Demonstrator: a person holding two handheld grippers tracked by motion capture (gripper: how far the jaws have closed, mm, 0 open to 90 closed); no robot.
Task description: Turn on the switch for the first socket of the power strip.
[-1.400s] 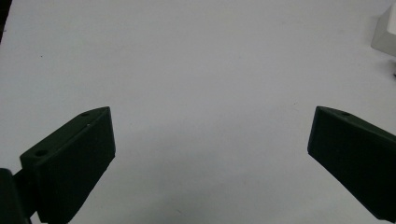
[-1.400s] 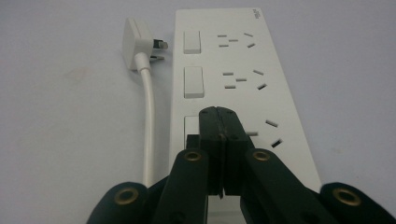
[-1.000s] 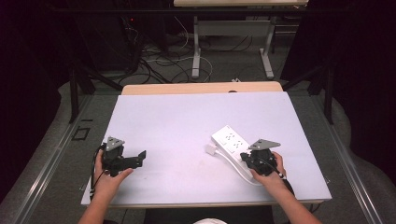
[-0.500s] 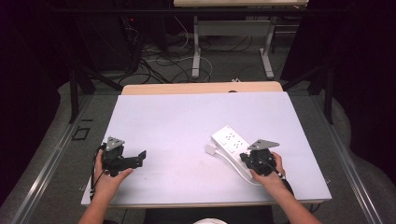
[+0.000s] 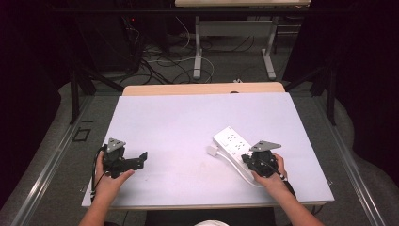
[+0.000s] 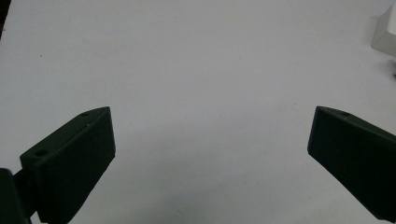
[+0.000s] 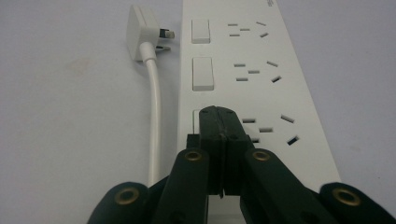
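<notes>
A white table (image 5: 188,122) stands on a grey floor (image 5: 61,141), dark room and cables (image 5: 155,61) behind it, its middle and far edge bare. The white power strip (image 5: 231,141) lies right of centre, plug (image 5: 212,151) beside it. The right gripper (image 7: 219,135), jaws clenched together, rests over its nearest switch; the left gripper (image 6: 210,140) stands released near the front-left edge.

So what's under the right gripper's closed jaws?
The power strip. The right gripper, jaws shut together, sits over its nearest rocker switch, whose edge shows at their left. Whether the tips touch it is hidden. Two more switches, the sockets and the plug lie uncovered.
</notes>
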